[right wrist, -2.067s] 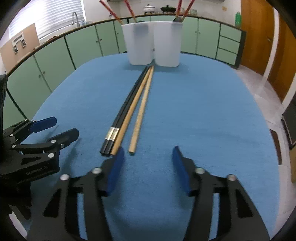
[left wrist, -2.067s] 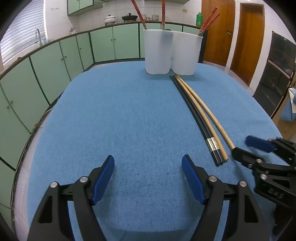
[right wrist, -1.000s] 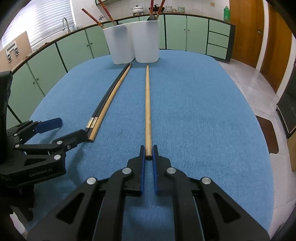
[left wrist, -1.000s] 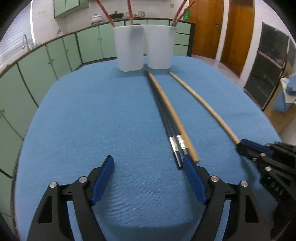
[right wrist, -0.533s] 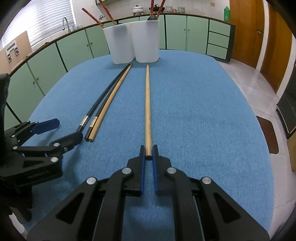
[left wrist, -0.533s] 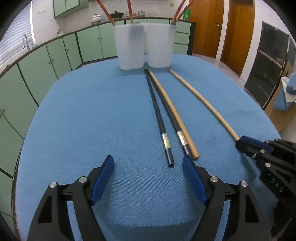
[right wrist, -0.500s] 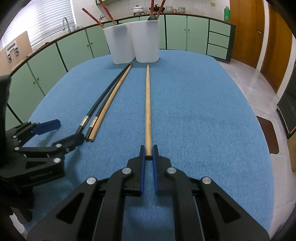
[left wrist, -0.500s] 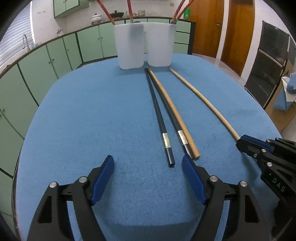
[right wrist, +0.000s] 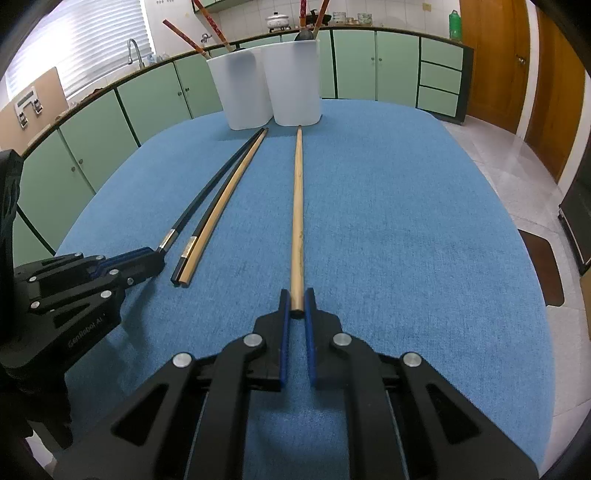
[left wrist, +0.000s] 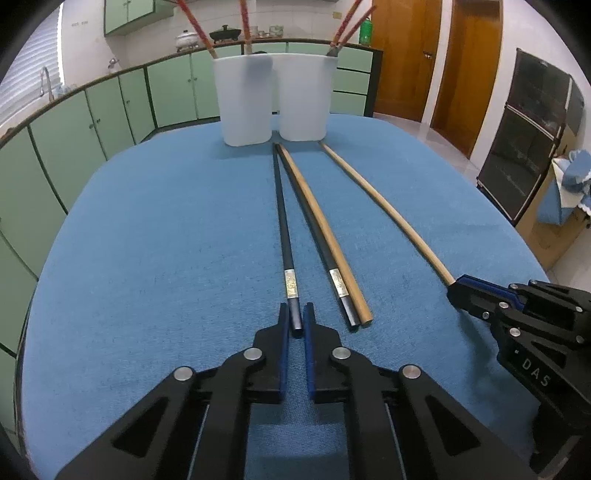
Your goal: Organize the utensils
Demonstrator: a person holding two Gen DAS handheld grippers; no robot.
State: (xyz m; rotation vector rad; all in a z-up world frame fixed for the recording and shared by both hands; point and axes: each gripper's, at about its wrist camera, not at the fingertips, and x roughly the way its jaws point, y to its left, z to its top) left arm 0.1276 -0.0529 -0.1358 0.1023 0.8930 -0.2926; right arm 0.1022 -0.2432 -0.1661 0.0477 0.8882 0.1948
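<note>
Left wrist view: the left tongs (left wrist: pixel 296 321), just closed, are clamped on the near end of a black chopstick (left wrist: pixel 281 214), presumably for lifting toward the white cups (left wrist: pixel 245 101) ahead. Right wrist view: the right tongs (right wrist: pixel 296 306) are clamped likewise on a wooden chopstick (right wrist: pixel 297 206).

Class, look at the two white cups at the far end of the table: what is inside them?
Red chopsticks stick out of the left white cup, and more out of the right white cup. Their lower ends, and anything else inside, are hidden by the cloudy walls.
</note>
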